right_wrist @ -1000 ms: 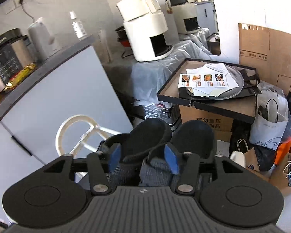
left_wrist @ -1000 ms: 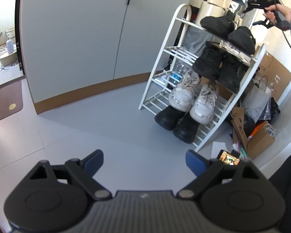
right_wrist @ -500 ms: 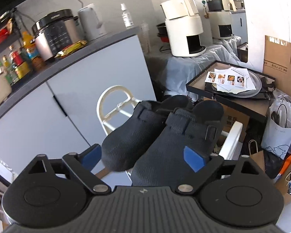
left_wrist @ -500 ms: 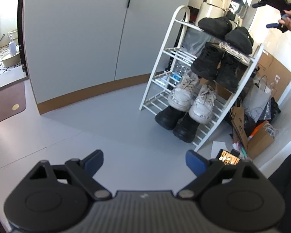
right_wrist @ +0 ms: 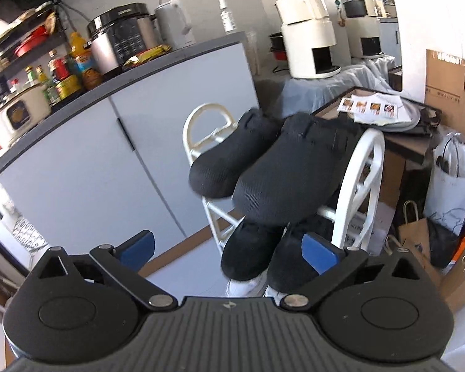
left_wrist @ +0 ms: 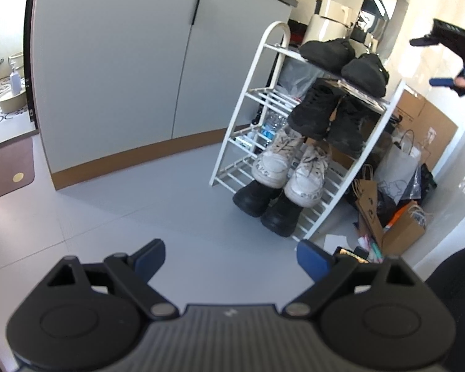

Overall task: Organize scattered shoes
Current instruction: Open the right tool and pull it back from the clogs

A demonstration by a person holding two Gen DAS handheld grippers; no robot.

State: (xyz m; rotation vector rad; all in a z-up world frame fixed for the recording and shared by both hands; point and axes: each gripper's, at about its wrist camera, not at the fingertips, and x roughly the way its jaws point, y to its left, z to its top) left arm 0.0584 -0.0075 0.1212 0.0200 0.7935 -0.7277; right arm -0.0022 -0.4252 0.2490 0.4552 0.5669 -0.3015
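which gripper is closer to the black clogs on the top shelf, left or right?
Right. The right gripper is open just in front of the black clogs; the left gripper, also open, hangs low over the floor, well back.

- right gripper (left_wrist: 442, 59) in left wrist view: clipped by frame edge, holder's hand mostly out of shot
- white sneakers (right_wrist: 248, 285) in right wrist view: mostly behind gripper body
- leaflets (right_wrist: 372, 108) print: too small to read
- black clogs (right_wrist: 263, 167): motion-blurred edges
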